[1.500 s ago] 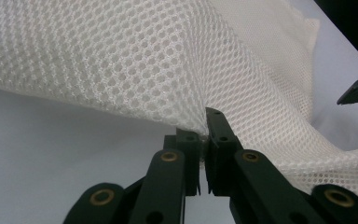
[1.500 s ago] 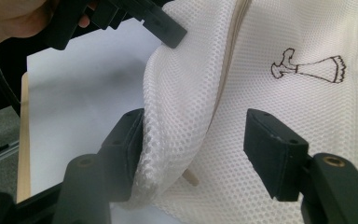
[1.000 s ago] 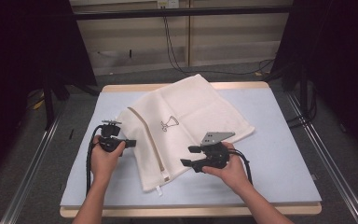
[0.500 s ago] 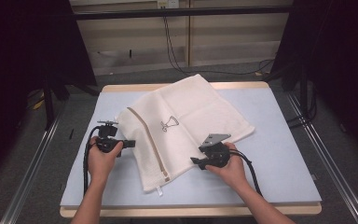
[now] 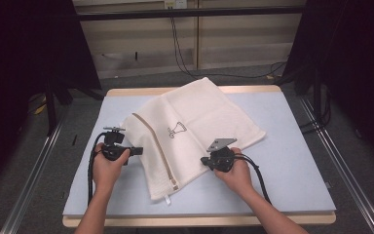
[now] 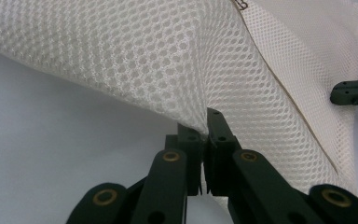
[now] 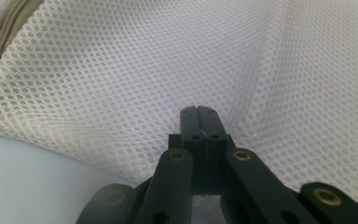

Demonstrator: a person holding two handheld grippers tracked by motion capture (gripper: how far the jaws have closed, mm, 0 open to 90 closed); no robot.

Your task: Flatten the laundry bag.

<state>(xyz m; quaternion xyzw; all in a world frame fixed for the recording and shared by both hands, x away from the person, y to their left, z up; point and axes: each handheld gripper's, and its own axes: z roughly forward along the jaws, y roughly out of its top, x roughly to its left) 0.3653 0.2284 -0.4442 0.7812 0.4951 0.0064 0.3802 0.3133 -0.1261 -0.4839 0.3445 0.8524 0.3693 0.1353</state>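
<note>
A white mesh laundry bag (image 5: 195, 122) lies flat on the pale blue table (image 5: 292, 161), its beige zipper (image 5: 156, 148) running toward the near edge. My left gripper (image 5: 137, 151) is shut on the bag's left edge, and the mesh (image 6: 168, 60) lifts from between its closed jaws (image 6: 206, 126). My right gripper (image 5: 203, 161) sits low on the bag's near right part. Its jaws have just been closing and now stand together (image 7: 198, 112), with the mesh (image 7: 121, 84) puckering toward their tips. The zipper's end (image 7: 4, 23) shows at upper left there.
A small black hanger print (image 5: 175, 130) marks the bag's middle. Black cables (image 5: 253, 168) trail from both grippers along the forearms. The table's wooden rim (image 5: 199, 220) runs along the near edge. Dark curtains and floor cables (image 5: 185, 58) lie beyond the far edge.
The right hand has sunk onto the bag and its jaws have closed on the mesh. The left hand and its grip have stayed as they were.
</note>
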